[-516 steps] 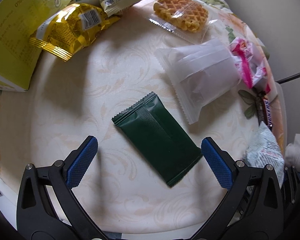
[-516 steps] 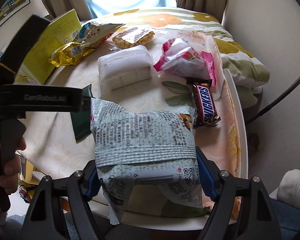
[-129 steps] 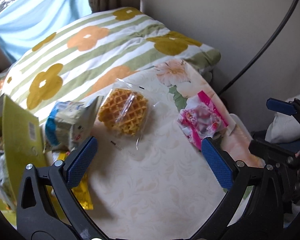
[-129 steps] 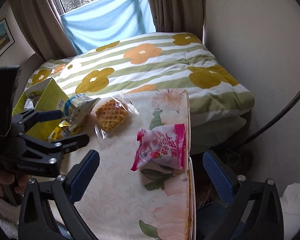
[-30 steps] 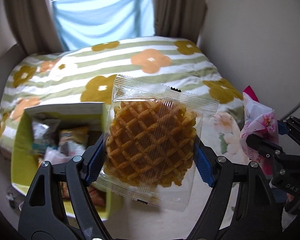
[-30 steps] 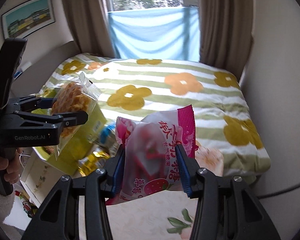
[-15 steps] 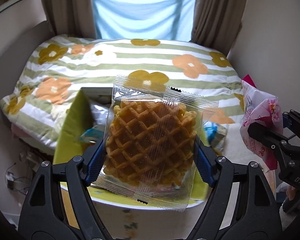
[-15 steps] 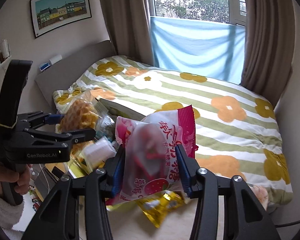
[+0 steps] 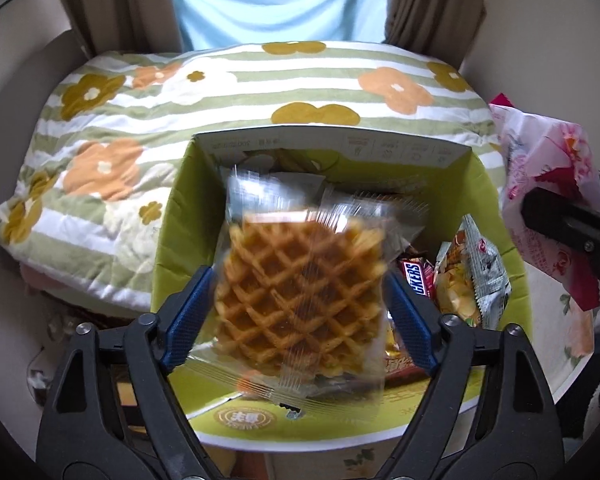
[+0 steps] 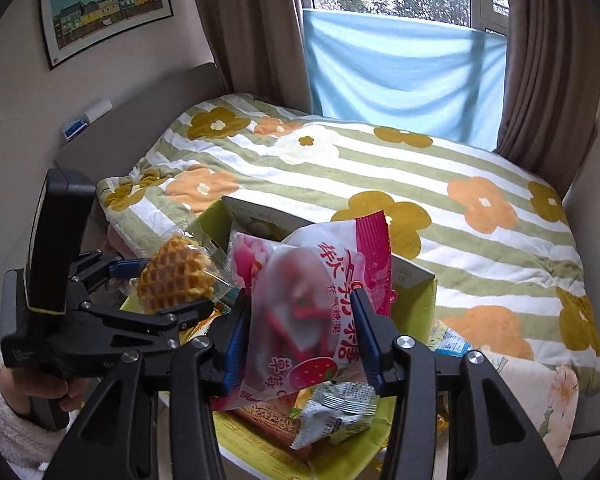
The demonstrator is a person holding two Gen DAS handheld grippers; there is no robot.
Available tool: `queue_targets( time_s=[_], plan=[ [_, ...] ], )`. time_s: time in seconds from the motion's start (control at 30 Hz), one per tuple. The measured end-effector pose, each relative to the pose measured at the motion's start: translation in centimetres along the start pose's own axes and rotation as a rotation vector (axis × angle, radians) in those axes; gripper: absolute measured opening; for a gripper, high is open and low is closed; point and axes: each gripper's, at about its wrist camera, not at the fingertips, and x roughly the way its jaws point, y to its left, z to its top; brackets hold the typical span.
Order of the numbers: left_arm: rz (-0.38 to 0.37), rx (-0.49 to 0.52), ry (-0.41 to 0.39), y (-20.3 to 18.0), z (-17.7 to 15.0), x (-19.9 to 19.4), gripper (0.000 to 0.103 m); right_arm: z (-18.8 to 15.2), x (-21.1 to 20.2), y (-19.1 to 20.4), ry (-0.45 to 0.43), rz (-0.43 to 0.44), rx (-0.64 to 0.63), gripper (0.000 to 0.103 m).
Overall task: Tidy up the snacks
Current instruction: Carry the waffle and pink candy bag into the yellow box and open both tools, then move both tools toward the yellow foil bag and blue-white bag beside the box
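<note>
My left gripper (image 9: 298, 322) is over the open yellow-green box (image 9: 172, 240). The clear-wrapped waffle (image 9: 300, 300) lies blurred between its blue pads, with gaps on both sides. In the right wrist view the waffle (image 10: 174, 280) hangs over the box (image 10: 216, 216) beside the left gripper (image 10: 160, 288). My right gripper (image 10: 302, 340) is shut on the pink strawberry snack bag (image 10: 316, 300), held above the box; the bag also shows at the right in the left wrist view (image 9: 548, 184). The box holds a Snickers bar (image 9: 418, 280) and several snack packs.
The box sits at the edge of a pale floral table (image 9: 564, 320). A bed with a green-striped flower quilt (image 10: 440, 184) lies behind it, with brown curtains (image 10: 240, 20) and a window beyond. A grey-white snack pack (image 10: 336, 412) lies in the box front.
The left gripper has come down over the box and its pads have spread; the waffle now looks loose and blurred between them. The right gripper has moved over the box with the pink bag.
</note>
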Motion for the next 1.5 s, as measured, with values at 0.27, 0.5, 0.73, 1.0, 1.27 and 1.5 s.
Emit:
queue_targets(
  time_s=[0.27, 0.5, 0.73, 1.0, 1.27, 1.5],
  plan=[
    [-0.008, -0.036, 0.035, 1.2, -1.9, 0.8, 0.103, 0.0, 0.7, 0.2, 0.042, -0.019, 0.019, 0.044],
    [0.007, -0.048, 0.044, 1.7, -2.9, 0.1, 0.103, 0.2, 1.9, 0.2, 0.066, 0.024, 0.037, 0.058],
    [0.006, -0.059, 0.031, 1.6, -3.5, -1.0, 0.103, -0.9, 1.1, 1.1, 0.003, 0.003, -0.016, 0.103],
    [0.011, -0.038, 0.014, 0.6, -3.6, -2.3, 0.103, -2.1, -0.3, 0.9, 0.003, -0.028, -0.040, 0.103],
    [0.008, 0.010, -0.027, -1.3, -2.8, -3.8, 0.103, -2.9, -3.8, -2.1, -0.020, -0.089, 0.022, 0.103],
    [-0.001, 0.003, -0.076, -4.5, -2.5, -5.5, 0.103, -3.8, -7.2, -6.9, -0.046, -0.139, 0.063, 0.103]
  ],
)
